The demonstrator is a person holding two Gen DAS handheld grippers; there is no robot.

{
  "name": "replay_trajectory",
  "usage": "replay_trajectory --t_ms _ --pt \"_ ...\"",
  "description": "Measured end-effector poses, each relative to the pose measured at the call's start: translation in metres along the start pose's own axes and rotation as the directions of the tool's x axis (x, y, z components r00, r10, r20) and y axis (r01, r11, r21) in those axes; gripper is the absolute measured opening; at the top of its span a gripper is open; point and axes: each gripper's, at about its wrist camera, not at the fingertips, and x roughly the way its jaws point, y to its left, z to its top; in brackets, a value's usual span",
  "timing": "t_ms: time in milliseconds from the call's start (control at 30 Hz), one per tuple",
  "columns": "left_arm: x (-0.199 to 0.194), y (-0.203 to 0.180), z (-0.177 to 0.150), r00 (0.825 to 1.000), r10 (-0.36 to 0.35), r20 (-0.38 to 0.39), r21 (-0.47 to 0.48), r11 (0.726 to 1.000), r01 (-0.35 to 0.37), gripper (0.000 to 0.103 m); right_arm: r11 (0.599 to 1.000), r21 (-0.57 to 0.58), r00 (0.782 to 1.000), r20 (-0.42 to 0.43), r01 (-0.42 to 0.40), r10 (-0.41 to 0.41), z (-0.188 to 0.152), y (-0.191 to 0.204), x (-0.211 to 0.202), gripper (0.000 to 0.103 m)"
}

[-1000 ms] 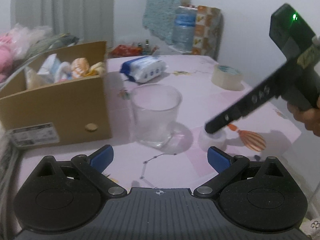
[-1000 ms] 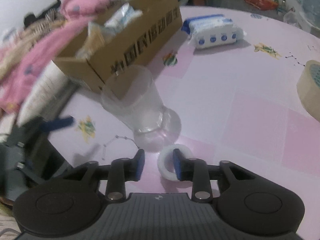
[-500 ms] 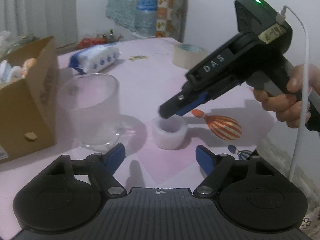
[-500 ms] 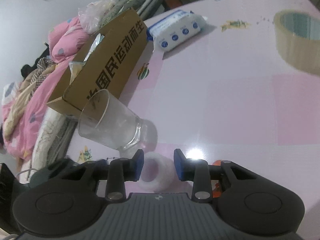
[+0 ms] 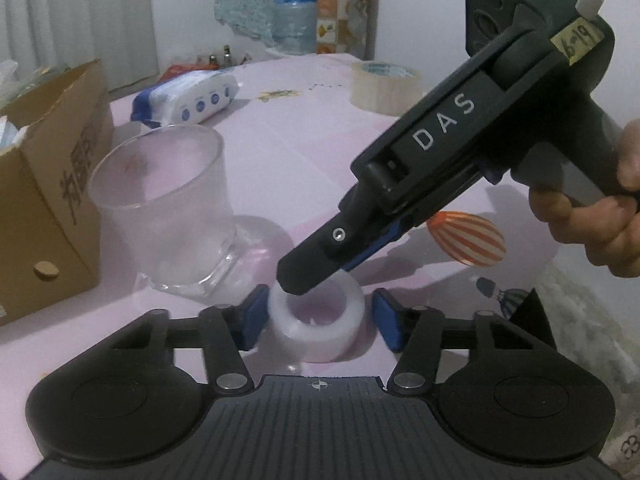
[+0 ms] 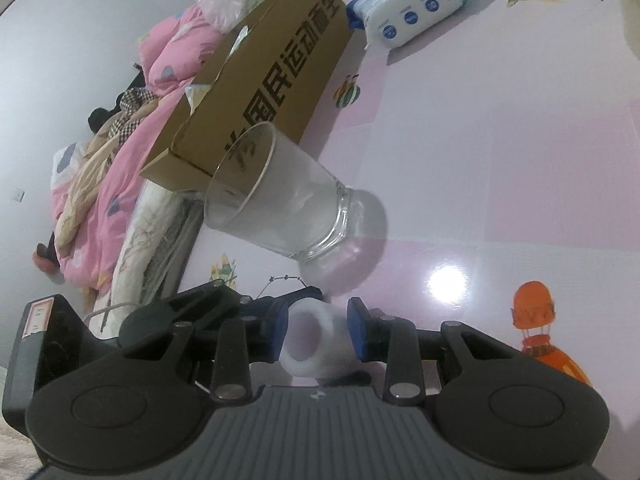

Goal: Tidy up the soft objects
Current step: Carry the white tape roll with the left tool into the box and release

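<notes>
A white soft ring (image 5: 316, 326) lies on the pink table (image 5: 304, 140), just right of a glass. My left gripper (image 5: 320, 318) has the ring between its blue pads and its jaws are closing. The left pad touches the ring; a gap shows at the right pad. My right gripper (image 5: 308, 276) comes in from the upper right, held by a hand (image 5: 600, 208), with its tip on the ring's far rim. In the right wrist view the ring (image 6: 316, 340) fills the space between the right gripper's (image 6: 318, 332) pads, which press on its sides.
An upright frosted glass (image 5: 160, 208) stands next to the ring. A cardboard box (image 5: 48, 184) holding soft items sits on the left. A pack of wipes (image 5: 188, 98) and a tape roll (image 5: 386, 86) lie farther back. Pink bedding (image 6: 120, 140) lies beyond the table edge.
My left gripper came in low to the ring and its jaws narrowed around it. The right gripper sank and rolled, keeping the ring between its pads.
</notes>
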Motion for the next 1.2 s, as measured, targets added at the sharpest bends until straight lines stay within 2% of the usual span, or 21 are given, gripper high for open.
replay_trajectory --t_ms 33,133,400,567,667,767,900,1000,1100,1200 --pt "-0.001 0.002 -0.001 1.0 0.002 0.003 -0.005 1.0 -0.002 0.047 1.0 -0.002 1.0 0.0 0.004 -0.004 0.0 0.001 0.0 0.035" --pt "-0.004 0.006 -0.003 1.0 0.012 0.009 -0.02 1.0 -0.011 0.046 1.0 -0.008 1.0 0.013 0.017 -0.017 0.003 0.003 -0.006 0.035" --pt "-0.032 0.026 -0.014 0.999 0.032 0.038 -0.074 0.997 -0.029 0.046 0.997 -0.05 0.985 0.164 0.054 -0.045 0.029 0.017 -0.052 0.038" --pt "-0.068 0.051 -0.016 0.992 0.075 0.1 -0.148 0.987 -0.06 0.046 0.995 -0.058 0.966 0.248 0.087 -0.071 0.062 0.028 -0.065 0.05" --pt "-0.091 0.066 -0.013 0.983 0.113 0.147 -0.196 0.977 -0.083 0.046 0.995 -0.036 0.959 0.271 0.096 -0.082 0.086 0.032 -0.062 0.053" --pt "-0.118 0.082 -0.005 0.965 0.146 0.216 -0.239 0.967 -0.093 0.046 0.996 -0.006 0.955 0.285 0.093 -0.088 0.109 0.033 -0.056 0.056" --pt "-0.146 0.106 0.017 0.94 0.179 0.291 -0.297 0.951 -0.089 0.046 0.994 0.014 0.949 0.298 0.106 -0.105 0.133 0.034 -0.045 0.06" --pt "-0.152 0.128 0.039 0.931 0.196 0.308 -0.36 0.93 -0.076 0.046 0.992 0.048 0.944 0.304 0.121 -0.13 0.152 0.03 -0.034 0.063" --pt "-0.147 0.149 0.059 0.938 0.191 0.289 -0.412 0.91 -0.058 0.046 0.986 0.101 0.94 0.303 0.131 -0.156 0.173 0.02 -0.022 0.067" --pt "-0.125 0.175 0.078 0.965 0.147 0.219 -0.466 0.884 -0.029 0.046 0.978 0.156 0.943 0.283 0.135 -0.175 0.19 0.006 -0.01 0.068"
